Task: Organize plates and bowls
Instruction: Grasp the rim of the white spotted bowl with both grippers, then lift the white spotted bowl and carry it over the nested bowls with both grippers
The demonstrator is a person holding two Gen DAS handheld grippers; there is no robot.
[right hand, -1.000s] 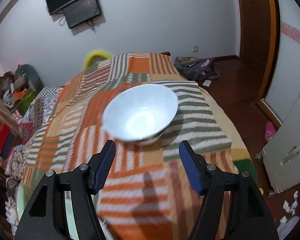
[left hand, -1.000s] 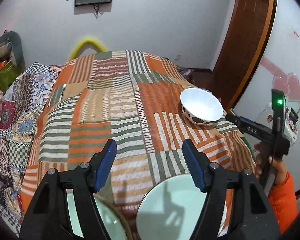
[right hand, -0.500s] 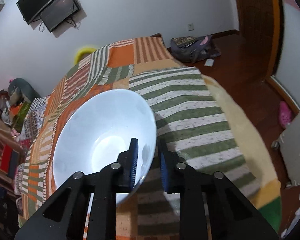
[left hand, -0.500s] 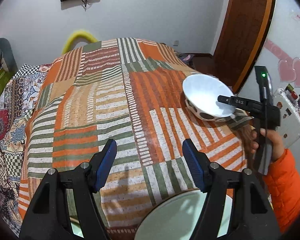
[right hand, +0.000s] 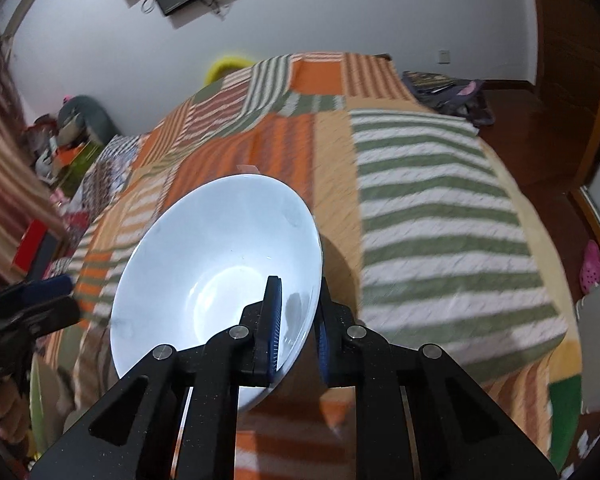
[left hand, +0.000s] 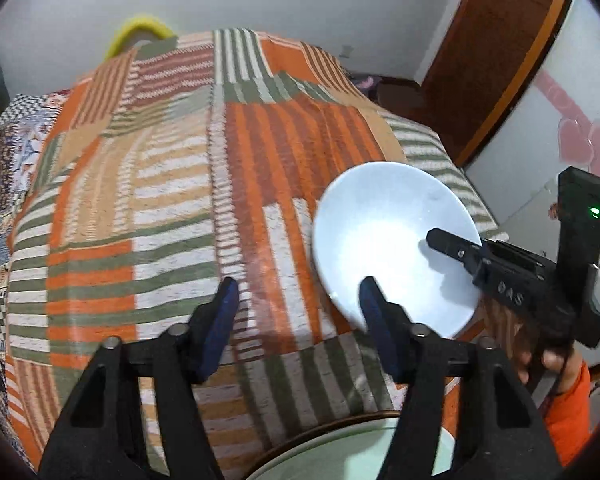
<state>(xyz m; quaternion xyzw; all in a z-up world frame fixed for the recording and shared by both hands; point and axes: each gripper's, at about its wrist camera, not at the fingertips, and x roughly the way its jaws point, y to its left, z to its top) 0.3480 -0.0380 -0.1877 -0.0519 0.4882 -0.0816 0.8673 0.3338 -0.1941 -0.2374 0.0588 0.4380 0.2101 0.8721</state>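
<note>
white round ceramic bowl [right hand: 216, 268] is tilted above the striped orange, green and cream patchwork bedspread [right hand: 440, 216], its near rim pinched between the blue pads of the black right gripper [right hand: 298, 332], one pad inside and one outside. from the left wrist view the same bowl [left hand: 384, 240] sits at the bed's right side. the black left gripper [left hand: 296, 328] hangs with its fingers spread wide, holding nothing, over a pale green round plate [left hand: 352, 460] at the bottom edge.
</note>
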